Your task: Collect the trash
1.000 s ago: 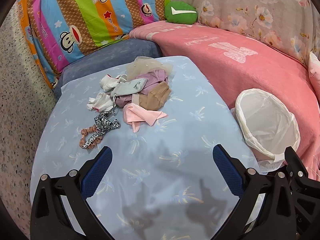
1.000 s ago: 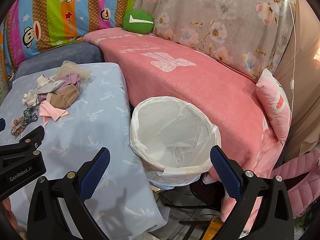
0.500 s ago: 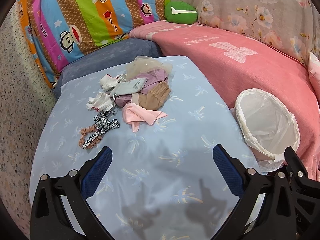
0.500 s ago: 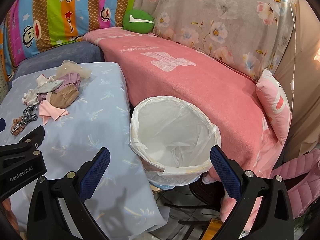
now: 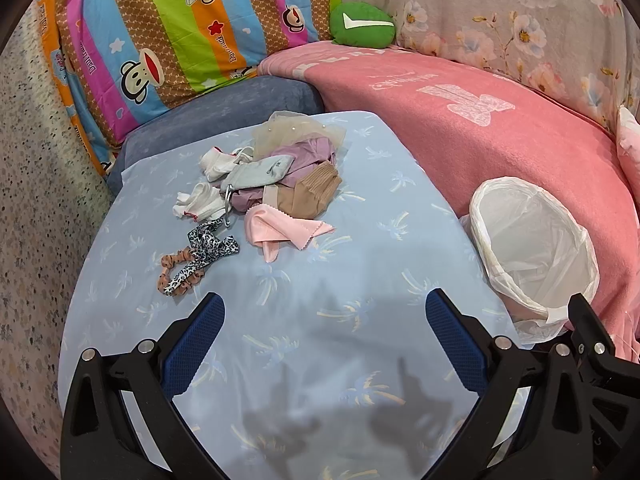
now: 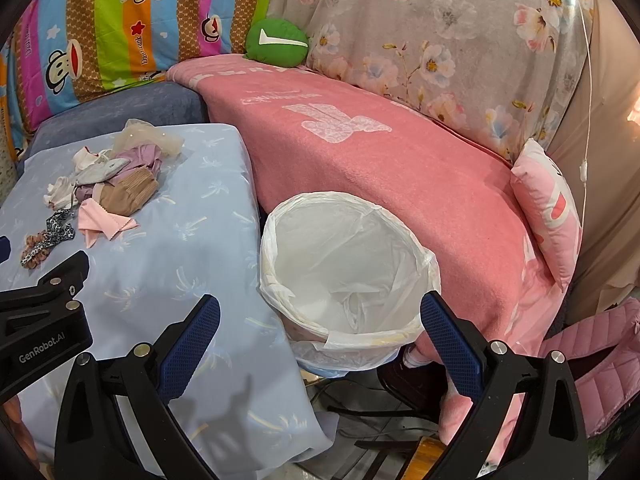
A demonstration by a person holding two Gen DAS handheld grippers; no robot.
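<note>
With both claws, left [image 5: 320, 316] and right [image 6: 320, 316], spread apart and empty, you must first reach the pile of scraps [image 5: 276, 184], then the bin [image 6: 348, 276].

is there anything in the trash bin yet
No, in the right wrist view the trash bin holds only its white liner, and the scraps all lie on the blue-covered table.

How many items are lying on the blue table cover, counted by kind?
White socks: 2
Grey sock: 1
Pink cloth: 1
Tan stocking: 1
Mauve garment: 1
Beige tulle: 1
Hair bands: 2
Total: 9
</note>
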